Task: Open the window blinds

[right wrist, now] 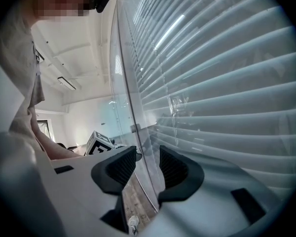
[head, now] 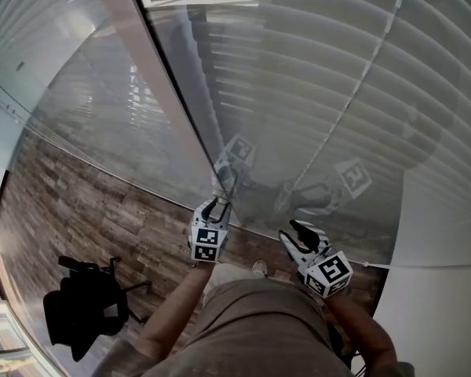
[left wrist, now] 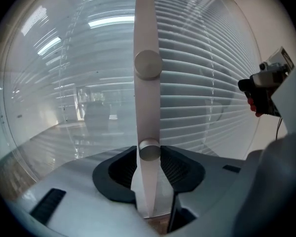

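White slatted blinds [head: 337, 93] hang shut behind a glass wall; they also fill the left gripper view [left wrist: 202, 93] and the right gripper view [right wrist: 227, 93]. A white upright post [left wrist: 147, 107] carries two round metal knobs, an upper knob [left wrist: 148, 64] and a lower knob [left wrist: 149, 150]. My left gripper [head: 217, 209] is at the post, and its jaws stand either side of the lower knob with a thin gap on each side. To its right, my right gripper [head: 298, 230] is open near the glass, with nothing between its pads [right wrist: 119, 168].
A black office chair [head: 86, 305] stands on the wood-pattern floor [head: 102, 210] at the lower left. A white wall [head: 447, 289] closes the right side. The person's legs in khaki shorts [head: 259, 320] are right below the grippers. The glass reflects both grippers.
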The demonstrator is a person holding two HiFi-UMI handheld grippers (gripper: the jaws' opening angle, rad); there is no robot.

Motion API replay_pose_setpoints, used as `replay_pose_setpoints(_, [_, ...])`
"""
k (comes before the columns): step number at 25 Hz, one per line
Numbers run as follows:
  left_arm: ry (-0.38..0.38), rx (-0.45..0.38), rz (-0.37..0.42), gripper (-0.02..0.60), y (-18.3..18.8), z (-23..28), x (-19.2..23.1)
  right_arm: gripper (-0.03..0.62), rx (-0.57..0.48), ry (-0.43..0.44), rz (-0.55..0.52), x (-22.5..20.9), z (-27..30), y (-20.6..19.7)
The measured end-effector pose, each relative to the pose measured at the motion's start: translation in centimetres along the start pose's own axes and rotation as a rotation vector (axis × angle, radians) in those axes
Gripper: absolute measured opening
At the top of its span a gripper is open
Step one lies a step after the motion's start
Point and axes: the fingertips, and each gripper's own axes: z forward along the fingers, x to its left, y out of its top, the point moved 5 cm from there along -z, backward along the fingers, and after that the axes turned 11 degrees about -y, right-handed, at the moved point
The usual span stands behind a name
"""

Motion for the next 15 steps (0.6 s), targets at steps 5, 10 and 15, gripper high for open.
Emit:
replay_pose_setpoints(5, [0.020,0.005,-0.009,0.156,-0.1,0.5,-0.1,0.137,-0.001,0.001,0.005,-0.7,-0.2,-0.3])
replay_pose_setpoints(10, [0.032,0.008,-0.036,0.152,-0.1,0.7,-0.4,0.137,-0.005,0.015,0.002,-1.2,-0.5,-0.3])
replay_pose_setpoints(15, [0.019,-0.006,-0.092,0.150,0.1,0.7,-0.4,0.137,-0.009,0.022,0.001,-1.5,-0.4,-0.2])
